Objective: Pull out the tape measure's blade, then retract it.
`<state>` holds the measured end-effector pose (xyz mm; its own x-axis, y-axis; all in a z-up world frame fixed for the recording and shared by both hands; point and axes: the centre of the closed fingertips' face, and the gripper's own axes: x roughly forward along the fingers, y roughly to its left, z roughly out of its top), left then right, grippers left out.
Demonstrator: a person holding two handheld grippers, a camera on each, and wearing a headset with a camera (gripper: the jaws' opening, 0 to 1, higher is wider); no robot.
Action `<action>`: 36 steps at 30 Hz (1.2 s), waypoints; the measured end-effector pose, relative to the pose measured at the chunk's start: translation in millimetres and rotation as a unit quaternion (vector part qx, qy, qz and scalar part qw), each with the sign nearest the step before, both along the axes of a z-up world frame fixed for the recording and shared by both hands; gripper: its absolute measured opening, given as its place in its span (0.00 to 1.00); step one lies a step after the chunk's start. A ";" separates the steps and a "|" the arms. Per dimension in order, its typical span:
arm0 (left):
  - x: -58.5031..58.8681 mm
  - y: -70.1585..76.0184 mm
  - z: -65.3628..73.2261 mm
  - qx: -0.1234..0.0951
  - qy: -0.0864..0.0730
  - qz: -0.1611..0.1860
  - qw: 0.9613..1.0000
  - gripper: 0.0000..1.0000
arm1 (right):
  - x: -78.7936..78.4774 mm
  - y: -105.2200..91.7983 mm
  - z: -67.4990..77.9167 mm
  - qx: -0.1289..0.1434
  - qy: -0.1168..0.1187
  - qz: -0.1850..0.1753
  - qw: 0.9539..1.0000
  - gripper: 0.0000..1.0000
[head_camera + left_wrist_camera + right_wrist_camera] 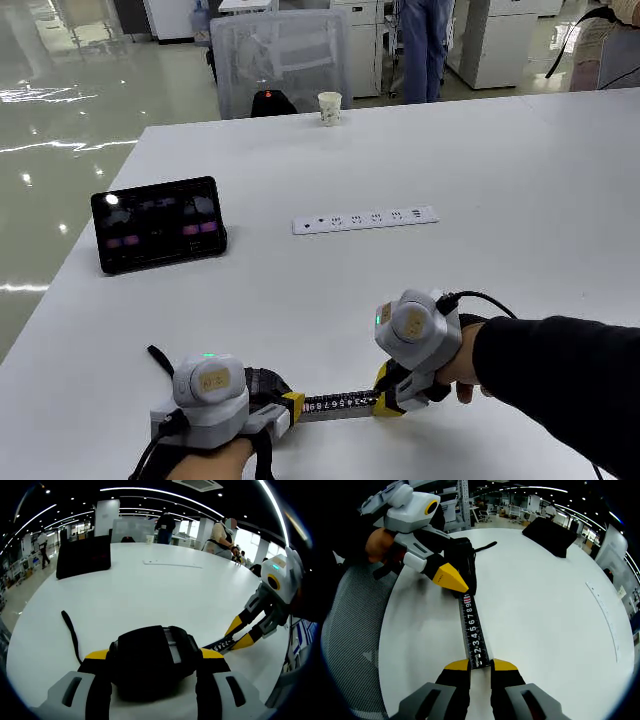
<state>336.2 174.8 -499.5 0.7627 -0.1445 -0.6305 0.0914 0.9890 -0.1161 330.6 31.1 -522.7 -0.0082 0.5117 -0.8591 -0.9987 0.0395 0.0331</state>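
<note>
Left gripper (155, 656): jaws clamped on either side of the black tape measure case (150, 667), which sits flat on the desk (500, 180). Right gripper (481, 666): jaws pinched shut on the tip of the blade (472, 627), to the right of the case. A short run of blade is out, lying on the desk. Right gripper view shows the printed numerals clearly. Left gripper view shows a black strap (71, 635) trailing left of the case. Head view adds a tablet (158, 223), power strip (365, 218) and paper cup (329, 107), all well beyond the case. White desk, glossy floor, open office.
</note>
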 end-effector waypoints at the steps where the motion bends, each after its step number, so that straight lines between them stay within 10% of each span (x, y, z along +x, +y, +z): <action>1: 0.0 0.0 0.0 0.000 0.000 0.000 1.000 0.63 | 0.1 0.6 -0.1 0.000 0.000 0.000 1.000 0.12; 36: -0.2 -0.1 0.0 -0.002 0.001 0.000 1.000 0.63 | -1.7 17.7 -0.6 0.016 0.008 -0.008 1.000 0.12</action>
<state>336.1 174.7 -499.6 0.7615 -0.1466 -0.6314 0.0909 0.9886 -0.1200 328.9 48.8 -523.3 -0.0127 0.5391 -0.8422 -0.9973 0.0542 0.0497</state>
